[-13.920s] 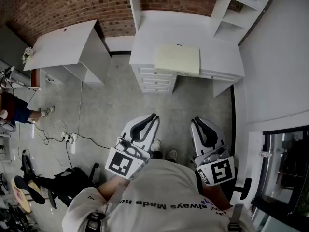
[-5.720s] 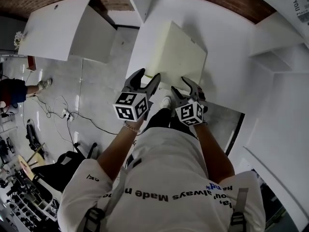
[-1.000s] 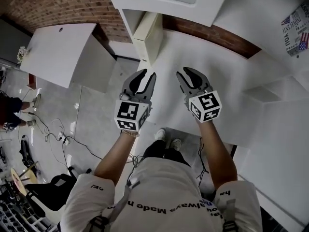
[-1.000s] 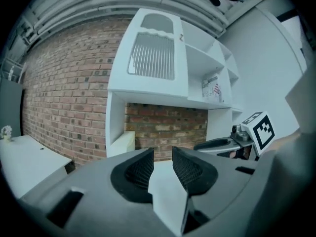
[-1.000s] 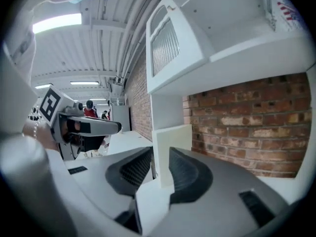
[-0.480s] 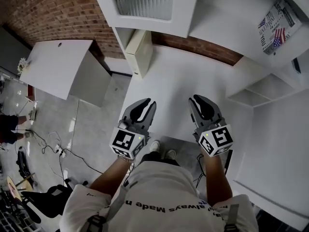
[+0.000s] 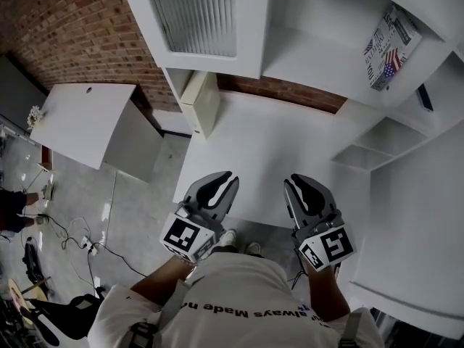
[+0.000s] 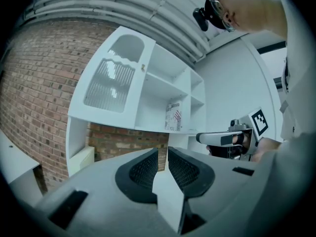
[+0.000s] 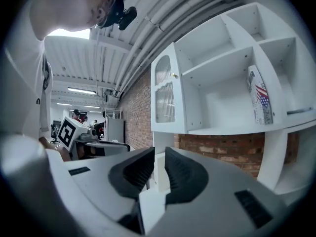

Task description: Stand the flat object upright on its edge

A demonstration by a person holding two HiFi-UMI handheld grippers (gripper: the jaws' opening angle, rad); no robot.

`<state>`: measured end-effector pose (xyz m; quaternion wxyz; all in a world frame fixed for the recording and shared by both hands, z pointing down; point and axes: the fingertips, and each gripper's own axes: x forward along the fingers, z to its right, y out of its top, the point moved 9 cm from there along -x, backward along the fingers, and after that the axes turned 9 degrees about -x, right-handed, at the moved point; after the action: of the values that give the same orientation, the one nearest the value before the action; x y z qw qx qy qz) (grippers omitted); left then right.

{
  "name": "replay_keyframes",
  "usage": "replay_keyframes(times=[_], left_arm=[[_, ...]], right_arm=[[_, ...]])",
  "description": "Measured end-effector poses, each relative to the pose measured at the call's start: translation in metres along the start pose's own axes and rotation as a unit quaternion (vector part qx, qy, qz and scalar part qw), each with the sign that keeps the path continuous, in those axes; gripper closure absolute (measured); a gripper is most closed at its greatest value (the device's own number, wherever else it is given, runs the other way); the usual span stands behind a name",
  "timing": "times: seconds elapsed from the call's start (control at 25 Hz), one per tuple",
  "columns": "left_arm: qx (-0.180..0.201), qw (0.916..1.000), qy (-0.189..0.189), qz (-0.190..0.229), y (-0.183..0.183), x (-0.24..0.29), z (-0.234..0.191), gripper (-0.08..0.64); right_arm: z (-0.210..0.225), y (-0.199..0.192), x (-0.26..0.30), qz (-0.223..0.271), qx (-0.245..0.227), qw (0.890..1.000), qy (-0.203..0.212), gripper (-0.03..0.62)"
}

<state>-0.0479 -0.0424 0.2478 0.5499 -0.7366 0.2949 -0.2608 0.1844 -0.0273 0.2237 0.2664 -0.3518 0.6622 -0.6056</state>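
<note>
The counter (image 7: pixel 290 143) backs onto a brick wall (image 7: pixel 65 35). The cream board (image 7: pixel 199 101) stands on edge at its far left corner. A shelf (image 7: pixel 304 60) above holds a flag-printed box (image 7: pixel 384 46). At its near edge, left claw (image 7: pixel 226 177) and right claw (image 7: pixel 292 181) have just been closing: nearly together, empty.

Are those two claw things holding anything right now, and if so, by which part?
Nothing. The left gripper and right gripper are empty, jaws having just closed to a narrow gap; the cream panel stands untouched on the desk.
</note>
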Motion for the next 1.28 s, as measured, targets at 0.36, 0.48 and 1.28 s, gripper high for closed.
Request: replay_keyframes(times=[0.36, 0.48, 1.28], left_arm=[[-0.01, 0.9997, -0.016, 0.014, 0.007, -0.002, 0.018, 0.494], [-0.012, 0.9996, -0.02, 0.018, 0.007, -0.003, 0.022, 0.494], [-0.004, 0.9998, -0.016, 0.014, 0.011, 0.003, 0.024, 0.494]], right_arm=[[-0.003, 0.009, -0.026, -0.007, -0.002, 1.0, -0.006, 0.531], [-0.001, 0.011, -0.033, -0.01, -0.005, 1.0, -0.012, 0.531], [0.008, 0.01, -0.04, -0.008, 0.008, 0.999, -0.031, 0.537]])
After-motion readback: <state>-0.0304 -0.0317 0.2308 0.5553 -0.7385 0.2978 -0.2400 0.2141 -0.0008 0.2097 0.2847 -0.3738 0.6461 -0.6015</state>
